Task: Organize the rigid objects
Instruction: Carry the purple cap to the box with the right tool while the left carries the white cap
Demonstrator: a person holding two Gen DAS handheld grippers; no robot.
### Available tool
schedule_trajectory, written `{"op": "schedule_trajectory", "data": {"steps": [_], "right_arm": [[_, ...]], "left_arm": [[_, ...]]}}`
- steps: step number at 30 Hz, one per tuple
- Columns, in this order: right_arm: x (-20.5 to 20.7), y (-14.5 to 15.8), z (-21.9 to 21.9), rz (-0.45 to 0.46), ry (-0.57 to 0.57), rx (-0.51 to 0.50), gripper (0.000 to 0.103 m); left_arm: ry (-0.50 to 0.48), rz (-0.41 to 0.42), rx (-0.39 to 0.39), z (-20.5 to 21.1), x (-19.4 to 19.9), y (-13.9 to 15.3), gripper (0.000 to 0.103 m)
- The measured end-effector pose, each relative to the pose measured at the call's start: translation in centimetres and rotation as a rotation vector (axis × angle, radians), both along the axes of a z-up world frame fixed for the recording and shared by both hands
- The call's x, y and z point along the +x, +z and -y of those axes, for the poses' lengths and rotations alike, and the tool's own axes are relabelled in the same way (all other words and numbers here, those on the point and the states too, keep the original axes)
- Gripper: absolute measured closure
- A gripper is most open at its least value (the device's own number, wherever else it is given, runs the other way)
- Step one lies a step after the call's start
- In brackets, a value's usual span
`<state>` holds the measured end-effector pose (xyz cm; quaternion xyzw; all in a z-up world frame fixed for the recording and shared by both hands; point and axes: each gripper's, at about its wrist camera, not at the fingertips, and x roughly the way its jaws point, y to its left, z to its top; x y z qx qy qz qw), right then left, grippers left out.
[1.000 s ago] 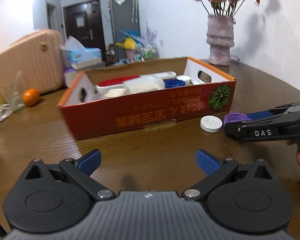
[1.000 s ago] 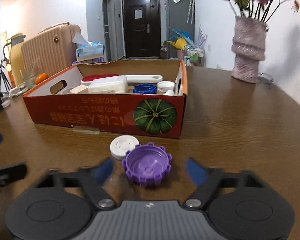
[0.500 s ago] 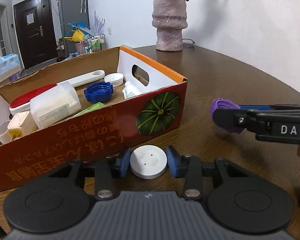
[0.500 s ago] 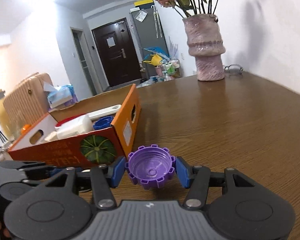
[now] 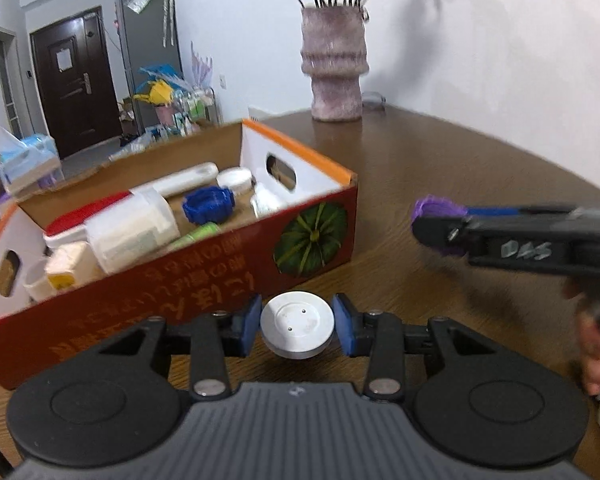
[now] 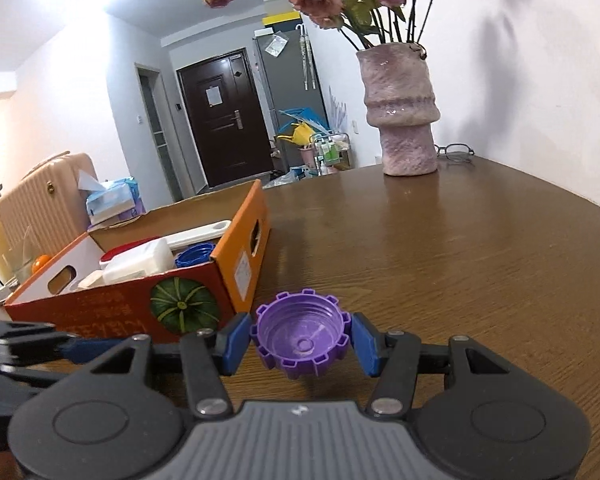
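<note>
My left gripper (image 5: 297, 326) is shut on a white round lid (image 5: 297, 323) and holds it above the wooden table, just in front of the red cardboard box (image 5: 204, 276). My right gripper (image 6: 300, 338) is shut on a purple notched cap (image 6: 300, 336), open side up, lifted off the table to the right of the box (image 6: 140, 304). The right gripper (image 5: 440, 228) with the purple cap (image 5: 438, 208) also shows in the left wrist view. The box holds a blue cap (image 5: 208, 204), a white container (image 5: 132, 232), a red lid and other small items.
A pink vase (image 6: 404, 112) with dried flowers stands at the far side of the brown table (image 6: 460, 248), with glasses (image 6: 456, 150) beside it. A beige suitcase (image 6: 40, 196), tissue boxes and an orange (image 6: 40, 262) lie beyond the box on the left.
Both grippers closed on their caps and lifted them off the table: left on the white lid, right on the purple cap. Both views have risen and now look over the box's right end.
</note>
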<state>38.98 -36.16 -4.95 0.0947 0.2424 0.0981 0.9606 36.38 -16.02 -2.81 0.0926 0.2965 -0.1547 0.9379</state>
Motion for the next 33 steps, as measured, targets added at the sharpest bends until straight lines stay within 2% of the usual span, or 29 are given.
{"op": "schedule_trajectory", "data": {"steps": [4,6,9,12,15,21,27,33], "right_arm": [[-0.1,0.0,-0.1,0.009,-0.025,-0.020,0.049],[-0.6,0.2,-0.5,0.006,-0.053,-0.075,0.049],[-3.2,1.1,-1.2,0.020,-0.050,-0.092,0.049],[-6.3,2.2,-2.6,0.039,-0.013,-0.103,0.049],[-9.4,3.2,-4.2,0.056,0.016,-0.123,0.049],[-15.5,4.9,-7.5,0.077,0.085,-0.122,0.049],[-22.1,5.6,-10.0,0.090,0.123,-0.067,0.049],[-26.4,6.6,-12.3,0.123,0.157,-0.126,0.049]], "left_arm": [[0.040,0.039,-0.024,-1.4,-2.4,2.6,0.063],[0.061,0.062,-0.034,-2.3,-3.9,3.9,0.063],[0.094,0.101,-0.046,-4.0,-6.6,5.5,0.063],[0.141,0.099,-0.088,-6.3,-9.2,6.3,0.064],[0.171,0.071,-0.175,-8.7,-11.8,6.6,0.063],[0.226,0.098,-0.237,-11.7,-17.9,6.5,0.063],[0.237,0.111,-0.244,-14.2,-23.9,5.8,0.063],[0.258,0.151,-0.266,-16.2,-27.4,5.5,0.063]]}}
